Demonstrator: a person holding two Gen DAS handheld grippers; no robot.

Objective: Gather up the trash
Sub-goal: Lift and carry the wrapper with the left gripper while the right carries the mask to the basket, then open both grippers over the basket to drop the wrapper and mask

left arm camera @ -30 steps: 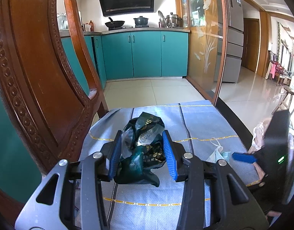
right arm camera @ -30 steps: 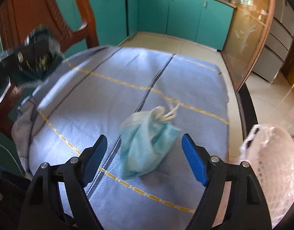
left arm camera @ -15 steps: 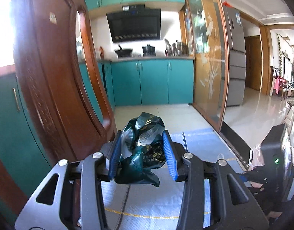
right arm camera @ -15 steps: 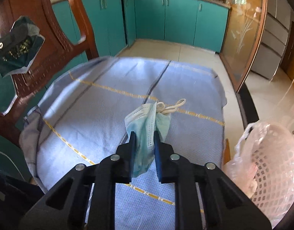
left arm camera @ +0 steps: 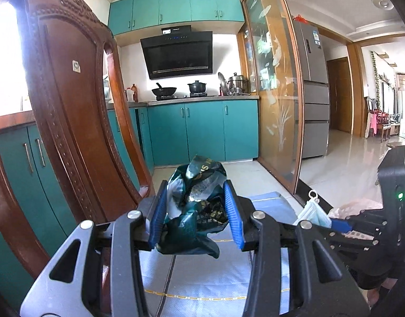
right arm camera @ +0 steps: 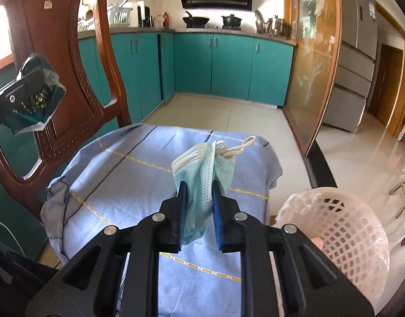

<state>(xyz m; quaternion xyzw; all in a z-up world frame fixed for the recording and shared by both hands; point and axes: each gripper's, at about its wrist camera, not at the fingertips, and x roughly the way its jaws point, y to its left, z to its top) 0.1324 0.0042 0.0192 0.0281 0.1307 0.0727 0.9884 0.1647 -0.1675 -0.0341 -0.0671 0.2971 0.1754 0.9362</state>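
Mask [right arm camera: 202, 174] (crumpled) pinched in raised right gripper [right arm camera: 199, 211] jaws.

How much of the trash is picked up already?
Both pieces are picked up. The left gripper is shut on the dark green wrapper, and the right gripper is shut on the blue face mask, lifted off the tablecloth. Left to do: drop both into the white basket, likely next.

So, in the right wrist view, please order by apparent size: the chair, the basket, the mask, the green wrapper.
1. chair
2. basket
3. and 4. mask, close to the camera, and green wrapper, partly hidden, look similar; I would not rank them.
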